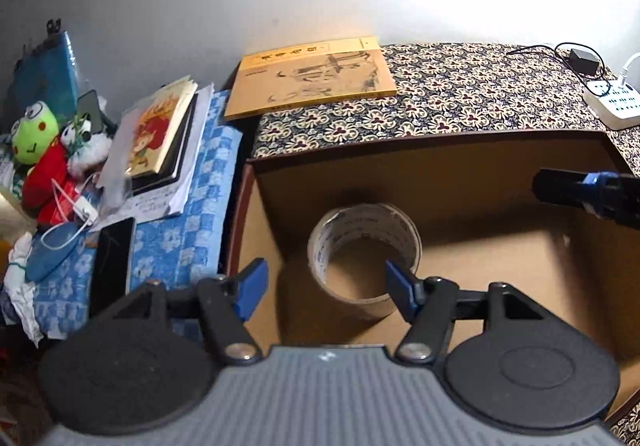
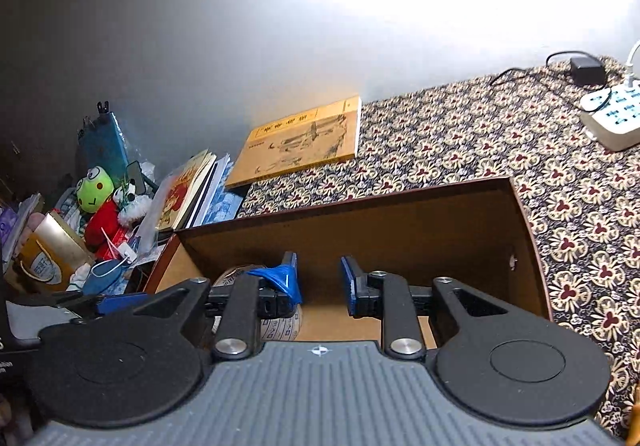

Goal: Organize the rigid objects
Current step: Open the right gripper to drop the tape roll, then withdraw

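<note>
Now the tape roll (image 1: 362,246) sits in the box (image 1: 440,154) to stay tidy; the left gripper (image 1: 324,288) is let go, spread around it; the right gripper (image 2: 318,280) gapes empty.

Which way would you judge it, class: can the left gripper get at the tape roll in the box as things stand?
Probably yes. The left gripper is open above the cardboard box, with the tape roll lying just ahead between its fingers; nothing covers it. The right gripper stays off to one side.

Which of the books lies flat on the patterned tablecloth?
The yellow-orange book with the ink drawing, behind the cardboard box. The other books are stacked on the blue checked cloth to its left.
</note>
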{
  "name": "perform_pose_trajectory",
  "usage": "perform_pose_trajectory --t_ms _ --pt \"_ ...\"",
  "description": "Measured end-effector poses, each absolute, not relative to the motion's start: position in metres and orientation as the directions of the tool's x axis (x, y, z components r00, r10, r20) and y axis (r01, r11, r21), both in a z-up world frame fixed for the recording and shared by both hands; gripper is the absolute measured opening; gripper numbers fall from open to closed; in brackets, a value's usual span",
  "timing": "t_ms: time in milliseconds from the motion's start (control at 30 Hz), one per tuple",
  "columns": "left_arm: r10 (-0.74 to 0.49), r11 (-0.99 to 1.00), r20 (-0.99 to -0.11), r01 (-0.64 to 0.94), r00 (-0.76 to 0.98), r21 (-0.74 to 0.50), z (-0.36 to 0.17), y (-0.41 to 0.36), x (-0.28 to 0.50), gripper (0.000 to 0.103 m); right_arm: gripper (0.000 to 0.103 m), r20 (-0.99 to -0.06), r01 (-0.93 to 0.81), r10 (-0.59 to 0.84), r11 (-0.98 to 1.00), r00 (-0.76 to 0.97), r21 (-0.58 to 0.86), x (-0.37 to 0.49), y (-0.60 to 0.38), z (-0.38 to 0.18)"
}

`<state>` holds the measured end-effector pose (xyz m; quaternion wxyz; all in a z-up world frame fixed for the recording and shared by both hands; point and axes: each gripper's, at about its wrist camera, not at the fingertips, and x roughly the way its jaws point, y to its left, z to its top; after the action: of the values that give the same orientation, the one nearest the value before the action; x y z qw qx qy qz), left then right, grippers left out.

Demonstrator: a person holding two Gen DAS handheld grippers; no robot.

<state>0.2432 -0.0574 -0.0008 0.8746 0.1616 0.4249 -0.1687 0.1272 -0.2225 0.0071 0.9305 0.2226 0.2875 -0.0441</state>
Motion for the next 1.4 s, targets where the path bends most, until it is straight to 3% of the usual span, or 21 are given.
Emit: perform_pose_trajectory --t_ms 267,633,1400 --pt "-0.114 0.912 -0.769 0.374 0.629 0.17 0.014 -0.045 0.222 0.07 0.008 -0.499 0.24 -0.005 0.882 0.867 0.407 0.097 -0.218 0.015" --pt "-0.056 0.93 -0.758 0.311 0.65 0.198 0.025 -0.039 0.194 0.071 0.009 -0.503 0.231 -0.028 0.909 0.864 0.346 0.068 -0.212 0.02" --pt "-0.011 0.945 -0.757 0.254 0.653 0.206 0.04 -0.046 0.118 0.074 0.013 -0.516 0.109 0.107 0.922 0.85 0.37 0.005 -0.207 0.027"
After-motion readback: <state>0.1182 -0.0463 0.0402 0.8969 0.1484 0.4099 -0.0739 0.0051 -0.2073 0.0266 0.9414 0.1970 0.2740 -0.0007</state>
